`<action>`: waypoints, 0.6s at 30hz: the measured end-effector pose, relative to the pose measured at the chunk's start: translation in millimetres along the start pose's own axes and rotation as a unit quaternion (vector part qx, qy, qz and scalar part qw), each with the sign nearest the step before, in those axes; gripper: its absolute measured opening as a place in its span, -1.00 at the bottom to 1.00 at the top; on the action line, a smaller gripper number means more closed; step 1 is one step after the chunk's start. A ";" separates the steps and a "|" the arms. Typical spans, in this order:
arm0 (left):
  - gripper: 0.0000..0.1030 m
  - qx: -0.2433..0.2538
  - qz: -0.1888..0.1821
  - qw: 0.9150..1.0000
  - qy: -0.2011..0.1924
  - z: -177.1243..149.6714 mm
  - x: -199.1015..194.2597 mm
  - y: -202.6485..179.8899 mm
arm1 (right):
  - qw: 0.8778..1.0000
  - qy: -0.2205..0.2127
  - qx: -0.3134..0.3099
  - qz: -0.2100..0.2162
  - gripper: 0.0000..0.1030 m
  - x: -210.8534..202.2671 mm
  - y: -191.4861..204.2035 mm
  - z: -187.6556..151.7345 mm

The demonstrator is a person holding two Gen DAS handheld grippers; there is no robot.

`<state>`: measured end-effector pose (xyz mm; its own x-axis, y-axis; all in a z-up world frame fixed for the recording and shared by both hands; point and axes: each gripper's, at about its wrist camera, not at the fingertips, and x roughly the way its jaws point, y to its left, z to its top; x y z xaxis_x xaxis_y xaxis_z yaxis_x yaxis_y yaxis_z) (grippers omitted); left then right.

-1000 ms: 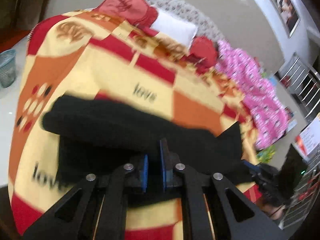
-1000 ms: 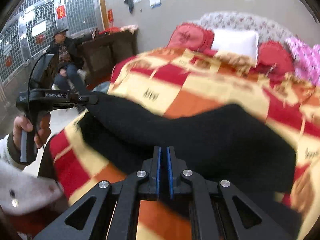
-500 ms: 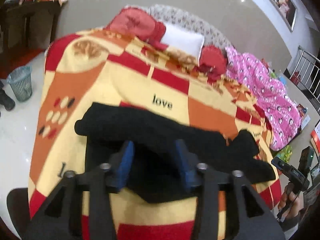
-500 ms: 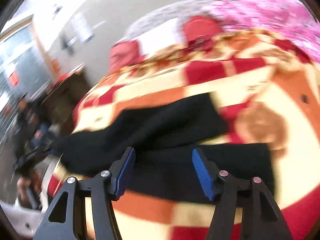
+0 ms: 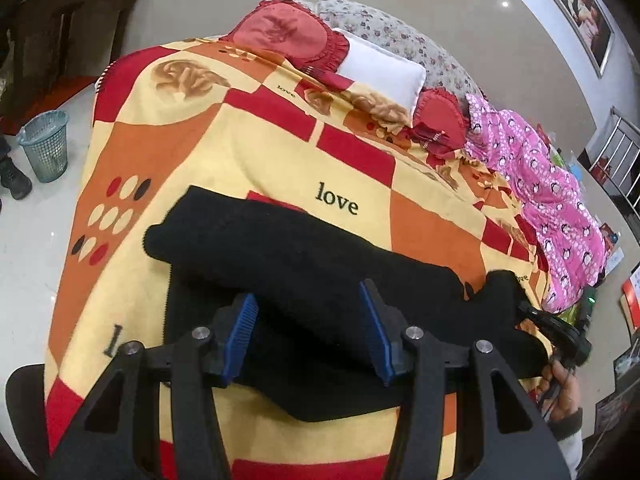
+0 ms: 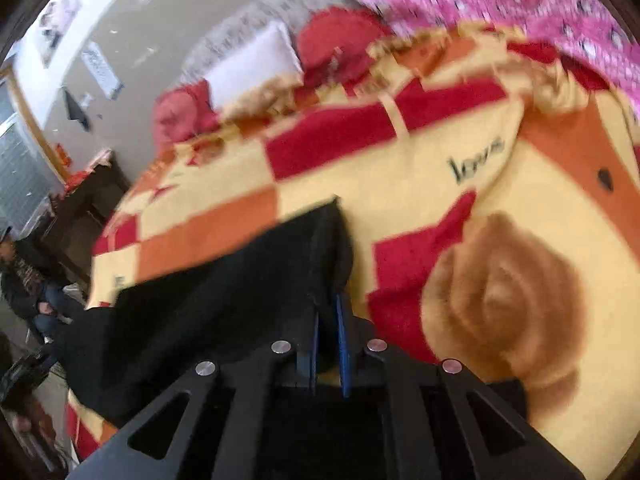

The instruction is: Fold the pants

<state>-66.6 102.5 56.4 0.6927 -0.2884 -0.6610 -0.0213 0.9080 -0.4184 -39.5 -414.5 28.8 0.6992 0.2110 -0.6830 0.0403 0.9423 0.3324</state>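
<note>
Black pants lie folded lengthwise on the red, orange and yellow blanket of a bed. My left gripper hovers just above their near edge, open, its blue pads wide apart and pressing on nothing. In the right wrist view the pants stretch away to the left. My right gripper is at their right end, jaws closing tight and shut on a raised fold of black cloth between the blue pads. A hand holding that gripper shows at the right of the left wrist view.
Two red pillows and a white pillow lie at the head of the bed. A pink quilt runs along its far side. A mesh bin stands on the floor. A seated person is nearby.
My left gripper opened and let the pants go onto the blanket. My right gripper opened, swung toward the pants' right end while rolling, and shut on the cloth there.
</note>
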 end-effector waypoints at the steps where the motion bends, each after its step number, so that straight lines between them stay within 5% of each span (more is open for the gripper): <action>1: -0.05 -0.001 -0.001 1.000 -0.004 0.5 -3.9 0.7 | 1.000 -0.013 -0.005 0.002 -0.86 -16.6 1.4 -0.8; 8: 0.08 0.000 0.004 0.999 -0.045 1.2 -28.0 7.8 | 0.996 -0.086 0.018 -0.002 -0.86 -142.2 -16.3 -34.6; 13: 0.18 -0.022 0.012 0.999 -0.036 -3.5 -20.0 22.4 | 0.997 -0.009 0.022 -0.079 -0.84 -91.8 -39.1 -56.3; 15: 0.18 -0.033 0.022 0.999 -0.025 -5.8 -17.6 31.9 | 0.994 0.034 0.031 -0.100 -0.72 -71.3 -43.5 -66.0; 18: 0.18 -0.036 0.036 0.998 -0.029 -6.0 -22.7 39.7 | 0.991 0.005 0.042 -0.125 -0.17 -90.0 -38.6 -60.0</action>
<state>-87.6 143.3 51.0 0.7283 -0.2038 -0.6543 -0.1229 0.9004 -0.4173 -146.8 -454.2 38.4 0.6535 -0.0232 -0.7565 0.2714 0.9402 0.2056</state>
